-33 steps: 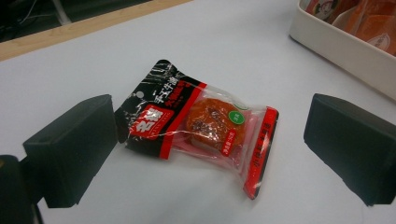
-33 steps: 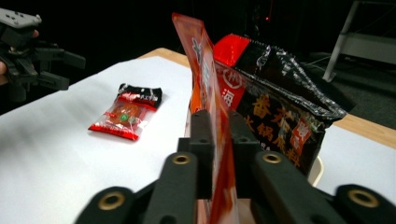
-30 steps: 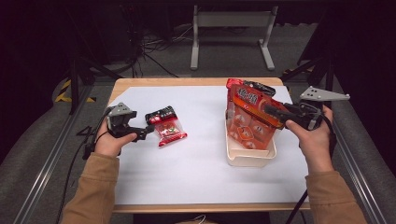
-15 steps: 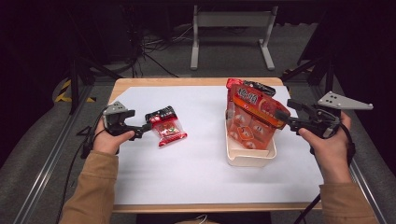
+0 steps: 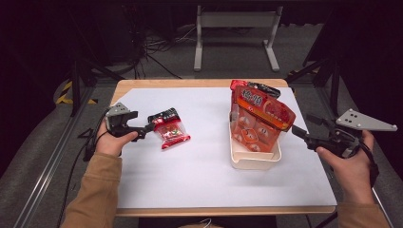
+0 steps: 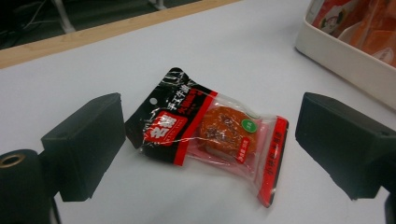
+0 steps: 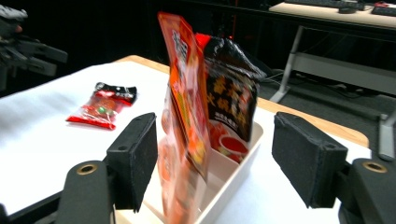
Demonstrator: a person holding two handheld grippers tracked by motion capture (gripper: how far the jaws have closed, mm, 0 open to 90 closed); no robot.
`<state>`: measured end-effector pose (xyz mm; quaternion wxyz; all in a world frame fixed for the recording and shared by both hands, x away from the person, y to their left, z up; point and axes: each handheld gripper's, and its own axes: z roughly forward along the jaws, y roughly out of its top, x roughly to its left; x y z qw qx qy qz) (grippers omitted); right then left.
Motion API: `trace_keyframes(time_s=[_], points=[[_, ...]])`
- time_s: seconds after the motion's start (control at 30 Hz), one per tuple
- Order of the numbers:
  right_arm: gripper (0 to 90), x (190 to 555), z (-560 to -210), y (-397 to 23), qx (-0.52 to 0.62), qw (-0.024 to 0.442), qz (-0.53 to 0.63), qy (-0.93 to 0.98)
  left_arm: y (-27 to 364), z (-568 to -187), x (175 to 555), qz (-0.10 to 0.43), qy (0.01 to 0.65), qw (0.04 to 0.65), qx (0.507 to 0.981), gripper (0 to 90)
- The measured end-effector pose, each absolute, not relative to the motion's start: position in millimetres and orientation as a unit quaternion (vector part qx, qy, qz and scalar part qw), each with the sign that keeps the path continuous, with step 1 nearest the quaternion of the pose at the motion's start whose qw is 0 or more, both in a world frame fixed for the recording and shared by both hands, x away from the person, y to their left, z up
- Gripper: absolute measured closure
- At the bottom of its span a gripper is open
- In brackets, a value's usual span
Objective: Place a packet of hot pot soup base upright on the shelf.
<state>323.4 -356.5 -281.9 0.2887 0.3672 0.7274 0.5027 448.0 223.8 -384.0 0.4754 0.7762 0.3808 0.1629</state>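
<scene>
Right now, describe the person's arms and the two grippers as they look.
Both forearms wear tan-brown sleeves. The left gripper is black with a small grey plate on top and a dark cable trailing off. The right gripper is black with a larger grey three-cornered plate dotted with holes. Both have blocky black jaw pads on arms with brass-ringed holes.

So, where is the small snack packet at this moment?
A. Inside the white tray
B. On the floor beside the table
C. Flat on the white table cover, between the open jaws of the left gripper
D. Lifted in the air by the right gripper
C: the small snack packet lies flat on the white table cover, and the left gripper has a jaw on each side of it, not pressing.
</scene>
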Motion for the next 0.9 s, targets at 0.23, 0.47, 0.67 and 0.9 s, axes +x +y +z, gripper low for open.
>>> trace_keyframes(time_s=[0.23,0.47,0.67,0.9], points=[[32.6,318,-302,-367,0.377,0.291,0.506,0.719,225,-384,448,0.174,0.381,0.472,0.776,8.6],[32.6,324,-329,-373,0.392,0.284,0.473,0.736,232,-385,450,0.175,0.392,0.478,0.767,8.6],[33.7,326,-338,-374,0.4,0.293,0.471,0.73,236,-388,454,0.176,0.396,0.48,0.763,8.8],[37.3,332,-351,-377,0.407,0.29,0.466,0.73,235,-398,464,0.171,0.402,0.482,0.76,14.4]])
